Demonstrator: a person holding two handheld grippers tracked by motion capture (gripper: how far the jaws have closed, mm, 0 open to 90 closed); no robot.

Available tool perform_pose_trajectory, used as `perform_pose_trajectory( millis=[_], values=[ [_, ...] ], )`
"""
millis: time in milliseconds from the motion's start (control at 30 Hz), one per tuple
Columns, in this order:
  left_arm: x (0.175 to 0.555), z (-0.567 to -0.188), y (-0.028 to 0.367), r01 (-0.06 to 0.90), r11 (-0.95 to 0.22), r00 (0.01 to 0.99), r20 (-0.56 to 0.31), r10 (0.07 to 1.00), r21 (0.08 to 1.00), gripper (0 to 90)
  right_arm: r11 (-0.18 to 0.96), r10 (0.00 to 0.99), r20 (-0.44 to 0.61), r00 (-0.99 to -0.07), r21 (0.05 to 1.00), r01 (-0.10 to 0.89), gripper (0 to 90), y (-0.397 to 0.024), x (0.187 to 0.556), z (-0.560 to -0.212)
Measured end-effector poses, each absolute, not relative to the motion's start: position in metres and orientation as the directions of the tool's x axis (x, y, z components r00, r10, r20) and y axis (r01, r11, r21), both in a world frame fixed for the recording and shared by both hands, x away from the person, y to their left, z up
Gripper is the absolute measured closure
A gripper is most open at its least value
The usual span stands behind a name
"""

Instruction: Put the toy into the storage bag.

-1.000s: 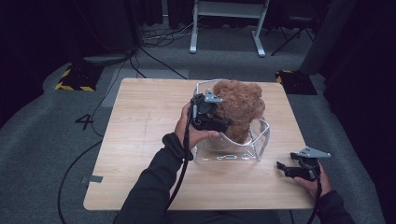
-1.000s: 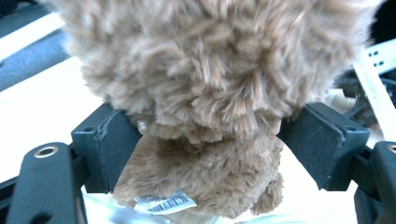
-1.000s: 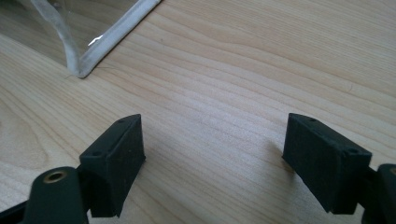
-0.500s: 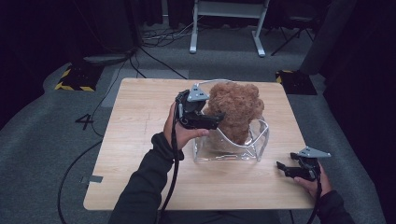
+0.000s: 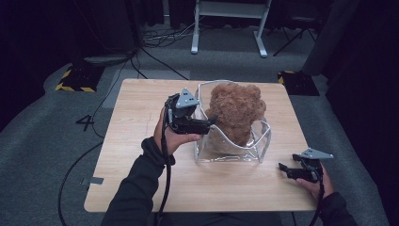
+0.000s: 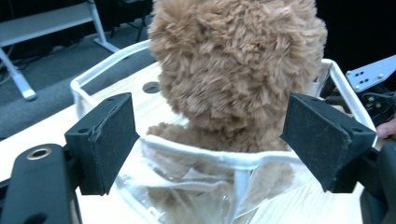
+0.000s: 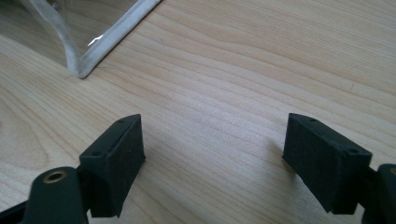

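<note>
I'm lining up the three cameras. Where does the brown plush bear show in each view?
High view: the brown plush bear sits at table centre inside the clear bag.
Left gripper view: upper centre, beyond the open left tool.
Right gripper view: not in it.
Shared landmark: the bag's white-trimmed edge, at the upper left of the right gripper view.

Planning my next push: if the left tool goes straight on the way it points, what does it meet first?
Probably the white rim of the clear bag, with the brown teddy bear just behind; the left tool is open and centred on both.
</note>
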State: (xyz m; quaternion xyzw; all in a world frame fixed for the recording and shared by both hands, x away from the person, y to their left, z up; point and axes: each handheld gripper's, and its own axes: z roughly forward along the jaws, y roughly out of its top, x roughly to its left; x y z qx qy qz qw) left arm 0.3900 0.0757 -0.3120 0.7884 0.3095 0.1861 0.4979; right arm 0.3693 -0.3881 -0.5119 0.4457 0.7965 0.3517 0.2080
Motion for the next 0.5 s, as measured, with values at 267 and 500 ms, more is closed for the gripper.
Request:
perform_pose_trajectory(
  millis=[267, 500],
  values=[
    [0.386, -0.321, 0.088, 0.294, -0.353, 0.743, 0.020, 0.669, 0.888, 15.8, 0.355, 0.856, -0.017, -0.516, 0.746, 0.564, 20.2, -0.388, 0.369, -0.512],
    [0.383, -0.329, 0.095, 0.299, -0.386, 0.726, 0.055, 0.686, 0.873, 16.5, 0.354, 0.857, -0.016, -0.516, 0.745, 0.565, 20.1, -0.388, 0.370, -0.512]
  ],
)
